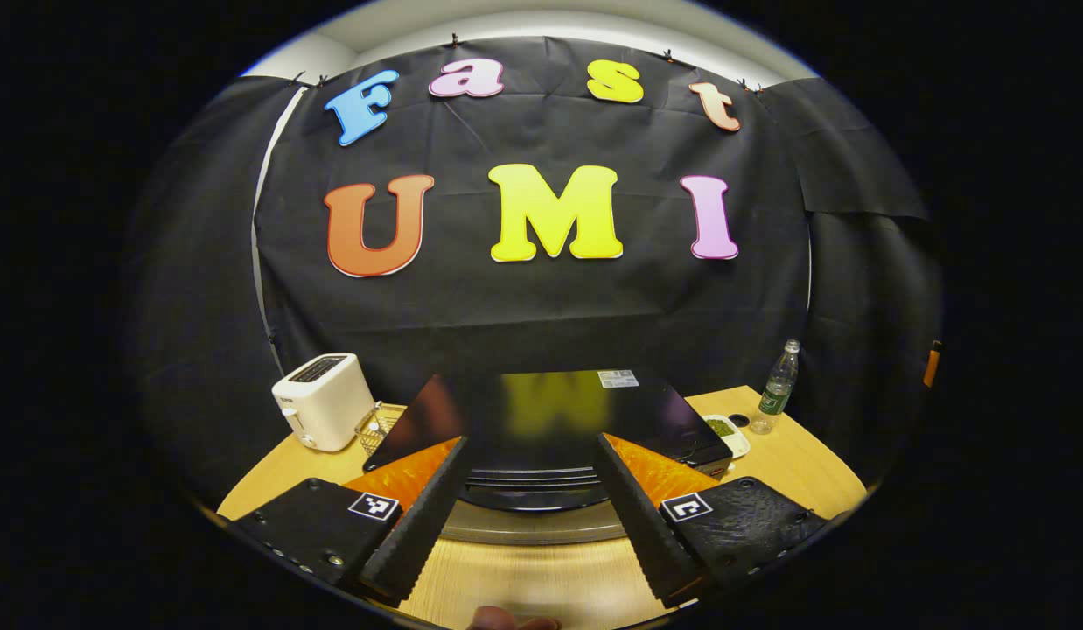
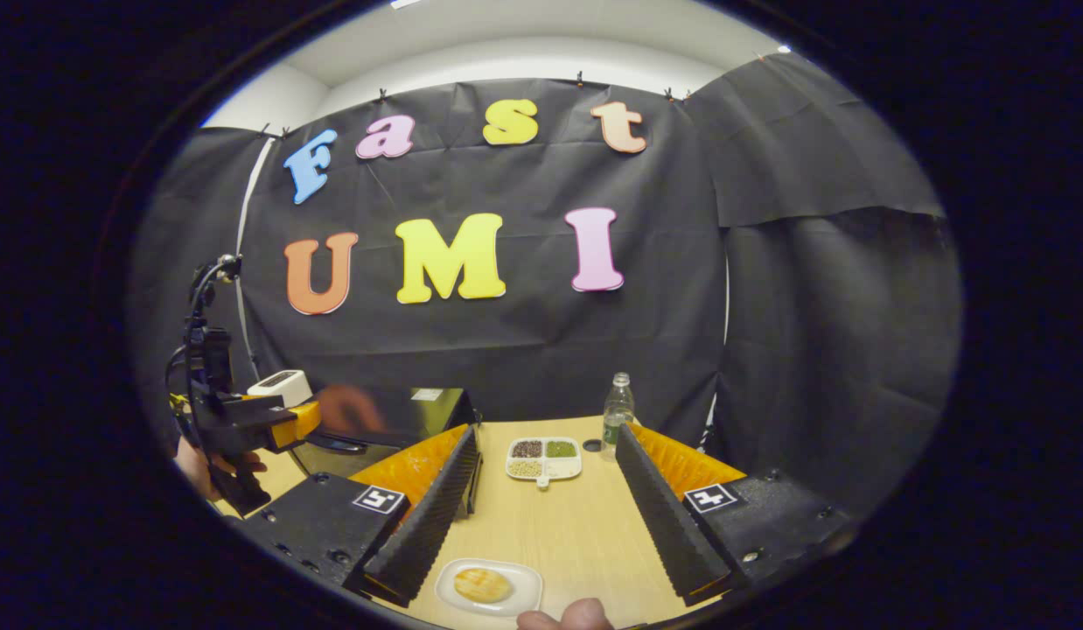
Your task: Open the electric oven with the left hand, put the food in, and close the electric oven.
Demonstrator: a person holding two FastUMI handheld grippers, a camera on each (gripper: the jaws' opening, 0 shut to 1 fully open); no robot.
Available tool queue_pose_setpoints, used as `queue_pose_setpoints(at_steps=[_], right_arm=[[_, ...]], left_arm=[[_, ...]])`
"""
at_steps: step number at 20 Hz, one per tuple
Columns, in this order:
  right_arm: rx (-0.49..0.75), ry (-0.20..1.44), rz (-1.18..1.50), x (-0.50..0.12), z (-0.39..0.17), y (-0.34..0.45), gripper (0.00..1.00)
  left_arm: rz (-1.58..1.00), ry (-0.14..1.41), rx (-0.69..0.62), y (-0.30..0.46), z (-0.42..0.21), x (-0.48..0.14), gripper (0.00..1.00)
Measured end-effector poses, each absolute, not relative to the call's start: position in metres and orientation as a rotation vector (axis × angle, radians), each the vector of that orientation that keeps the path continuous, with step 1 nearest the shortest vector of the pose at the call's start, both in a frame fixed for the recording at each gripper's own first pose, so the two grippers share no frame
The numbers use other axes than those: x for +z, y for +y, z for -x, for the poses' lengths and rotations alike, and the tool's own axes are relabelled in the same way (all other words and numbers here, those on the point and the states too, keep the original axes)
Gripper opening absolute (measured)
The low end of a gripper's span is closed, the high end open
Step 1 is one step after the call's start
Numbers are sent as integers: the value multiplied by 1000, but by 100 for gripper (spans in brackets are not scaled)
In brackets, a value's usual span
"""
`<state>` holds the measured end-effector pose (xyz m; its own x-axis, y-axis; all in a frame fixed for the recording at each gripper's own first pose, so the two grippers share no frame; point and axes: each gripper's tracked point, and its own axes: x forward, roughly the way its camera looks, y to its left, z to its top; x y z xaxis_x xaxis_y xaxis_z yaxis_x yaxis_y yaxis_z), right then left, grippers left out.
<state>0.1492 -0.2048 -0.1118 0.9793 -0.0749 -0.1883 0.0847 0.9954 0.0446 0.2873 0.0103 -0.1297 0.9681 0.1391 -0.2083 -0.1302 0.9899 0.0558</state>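
The black electric oven [image 1: 541, 411] stands straight ahead in the left gripper view, its glossy top mirroring the wall. Its curved front edge with a silver band [image 1: 533, 525] lies between my left gripper's fingers [image 1: 419, 516]. The left gripper [image 1: 528, 442] is open and grips nothing. In the right gripper view the oven [image 2: 410, 416] is at the left, and a hand [image 2: 213, 472] holds the left gripper [image 2: 253, 420] in front of it. A round golden bun [image 2: 483, 584] lies on a white plate [image 2: 524, 577], low between the fingers of my open right gripper [image 2: 546, 437].
Left of the oven stand a white toaster [image 1: 323, 401] and a small wire basket [image 1: 375, 424]. To its right are a divided dish of beans [image 2: 544, 457], a dark bottle cap [image 2: 591, 445] and a clear bottle [image 2: 618, 416]. Everything sits on a wooden table [image 2: 576, 525].
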Motion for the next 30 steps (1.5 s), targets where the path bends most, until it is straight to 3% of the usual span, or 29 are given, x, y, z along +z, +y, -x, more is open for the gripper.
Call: queue_pose_setpoints(at_steps=[4,5,6,7,8,13,14,15,30], right_arm=[[-92,231,-68,-123,-157,-211,99],[-96,235,-75,-125,-156,-211,99],[-99,242,-83,-127,-154,-211,99],[-98,249,-92,-129,-153,-212,99],[-101,254,-105,-131,-150,-211,100],[-125,259,-131,-130,-138,-211,98],[-127,257,-133,-130,-136,-209,98],[-126,258,-136,-129,-133,-206,97],[-179,310,-111,-136,-62,-180,97]], left_arm=[[-38,288,153,17,-308,-158,94],[-42,299,160,19,-309,-163,84],[-45,312,166,21,-310,-167,84],[-36,320,169,23,-310,-172,94],[-24,301,174,25,-311,-169,96],[-10,340,159,22,-296,-182,97],[-9,328,151,22,-289,-176,88],[-1,349,147,20,-282,-181,98],[30,521,87,6,-169,-247,96]])
